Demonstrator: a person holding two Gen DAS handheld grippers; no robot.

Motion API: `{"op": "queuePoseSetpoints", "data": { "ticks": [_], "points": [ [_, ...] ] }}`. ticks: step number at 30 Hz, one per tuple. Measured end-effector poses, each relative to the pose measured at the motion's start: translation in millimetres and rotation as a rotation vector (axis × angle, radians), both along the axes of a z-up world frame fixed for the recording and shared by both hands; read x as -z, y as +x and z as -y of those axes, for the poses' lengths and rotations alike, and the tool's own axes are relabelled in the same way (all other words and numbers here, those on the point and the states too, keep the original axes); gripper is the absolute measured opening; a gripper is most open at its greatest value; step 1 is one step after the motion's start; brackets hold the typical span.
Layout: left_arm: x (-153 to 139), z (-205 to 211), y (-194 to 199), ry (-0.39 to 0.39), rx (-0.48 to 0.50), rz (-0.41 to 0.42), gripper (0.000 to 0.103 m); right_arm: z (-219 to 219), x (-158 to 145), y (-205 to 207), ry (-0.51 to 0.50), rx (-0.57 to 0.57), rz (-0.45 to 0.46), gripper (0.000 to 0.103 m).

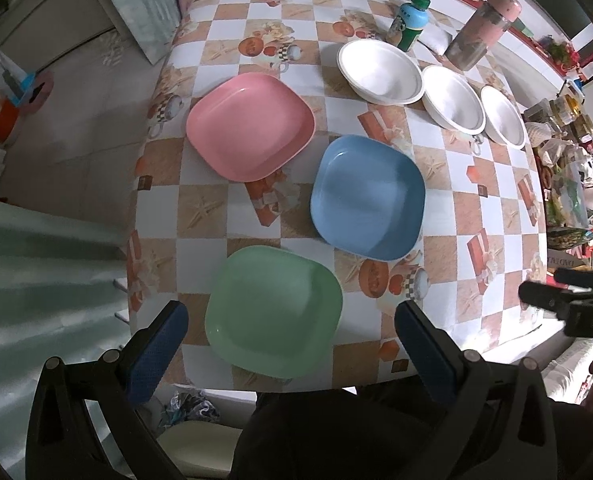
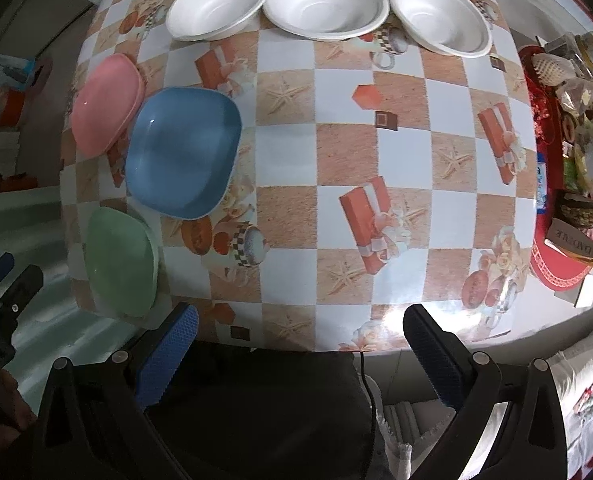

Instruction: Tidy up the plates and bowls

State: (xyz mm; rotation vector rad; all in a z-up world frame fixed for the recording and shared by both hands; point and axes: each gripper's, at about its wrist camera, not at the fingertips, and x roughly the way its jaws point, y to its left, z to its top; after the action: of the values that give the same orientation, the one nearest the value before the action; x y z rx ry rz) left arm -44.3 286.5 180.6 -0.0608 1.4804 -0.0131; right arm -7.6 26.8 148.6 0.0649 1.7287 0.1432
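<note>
Hovered spread and empty above the table's near edge: left gripper over green plate, right gripper beside it; white bowls lined far edge.

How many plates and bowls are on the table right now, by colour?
Pink plate: 1
Blue plate: 1
Green plate: 1
White bowls: 3
Total: 6 dishes, none stacked; both tools are open and empty.
</note>
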Motion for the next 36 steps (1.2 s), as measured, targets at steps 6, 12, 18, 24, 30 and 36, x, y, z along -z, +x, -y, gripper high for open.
{"op": "queuePoseSetpoints", "data": {
  "ticks": [6, 12, 18, 24, 30, 36],
  "points": [
    [0.9, 0.6, -5.9, 0.004, -0.002, -0.003, 0.103, -23.0, -28.7, 2.2, 0.038, -0.108, 0.185, 0.103],
    [1.6, 2.1, -7.4, 0.010, -0.001, -0.007, 0.103, -32.5, -26.7, -1.1, 0.069, -0.159, 0.166, 0.103],
    [5.1, 2.4, -3.9, -0.008, 0.009, 0.018, 0.103, -34.1, -12.6, -3.2, 0.027, -0.173, 0.110, 0.103],
    [31.1, -6.4, 13.6, -0.017, -0.019, 0.007, 0.103, -52.9, -10.5, 13.1, 0.034, -0.196, 0.224, 0.103],
    [55.3, -10.5, 30.6, -0.008, -0.010, -0.029, 0.096, -61.8, 3.0, 22.2, 0.143, -0.164, 0.246, 0.103],
    [74.5, 6.0, 54.8, -0.047, 0.064, -0.039, 0.094, -67.8, 33.1, 32.4, 0.138, -0.092, 0.170, 0.103]
  ]
}}
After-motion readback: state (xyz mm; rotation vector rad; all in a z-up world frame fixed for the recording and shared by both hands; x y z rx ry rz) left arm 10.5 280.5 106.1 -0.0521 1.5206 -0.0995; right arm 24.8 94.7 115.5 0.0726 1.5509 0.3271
